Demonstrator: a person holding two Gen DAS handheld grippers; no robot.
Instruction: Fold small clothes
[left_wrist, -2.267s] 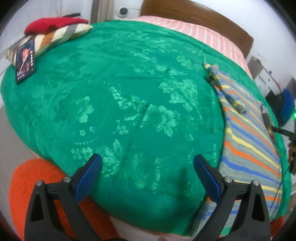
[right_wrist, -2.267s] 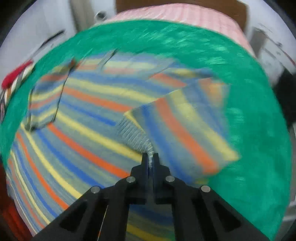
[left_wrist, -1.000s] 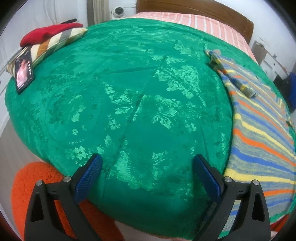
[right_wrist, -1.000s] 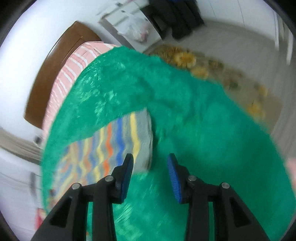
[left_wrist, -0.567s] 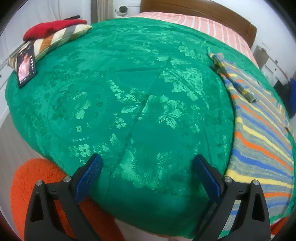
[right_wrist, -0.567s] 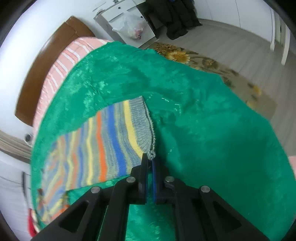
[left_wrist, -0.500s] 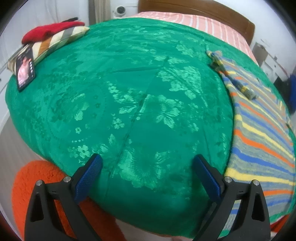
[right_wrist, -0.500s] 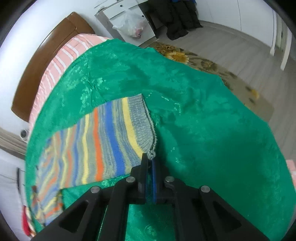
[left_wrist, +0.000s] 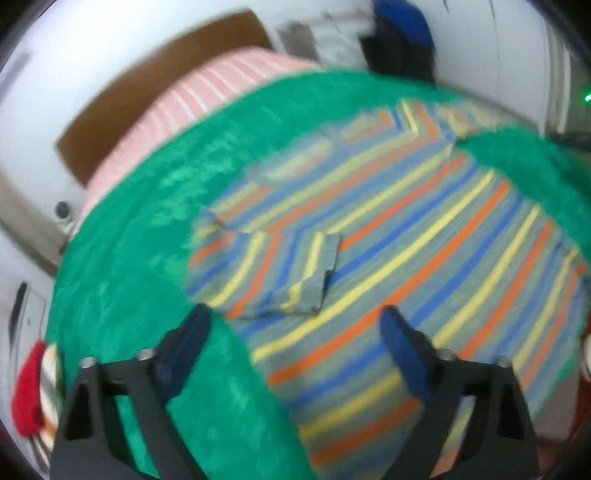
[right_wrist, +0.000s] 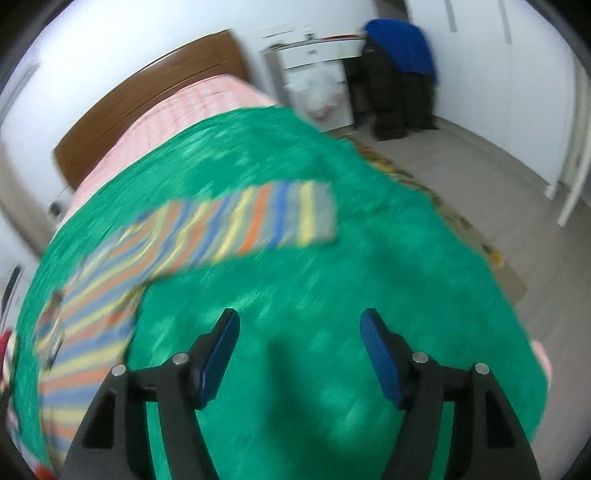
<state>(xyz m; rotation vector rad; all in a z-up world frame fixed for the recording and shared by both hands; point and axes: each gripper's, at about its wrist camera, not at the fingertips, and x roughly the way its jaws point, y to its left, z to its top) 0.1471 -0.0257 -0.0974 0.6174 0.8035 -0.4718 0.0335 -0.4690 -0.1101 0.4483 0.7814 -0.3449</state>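
Right gripper (right_wrist: 299, 354) just let go of the sleeve (right_wrist: 258, 218), jaws apart, empty; sleeve now laid out flat toward the bed's (right_wrist: 332, 295) right edge. Left gripper (left_wrist: 291, 343), jaws apart, has swung over the sweater (left_wrist: 406, 240) mid-bed, at the folded-in left sleeve. Probably straightening that next.

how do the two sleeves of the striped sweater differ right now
The near sleeve is folded in across the striped sweater, its cuff lying on the body; the far sleeve stretches straight out, flat on the green blanket. The left gripper hovers just short of the folded one, while the right gripper sits over bare blanket, away from the outstretched one. Both sleeves share the same stripes, and both grippers have open, empty jaws.
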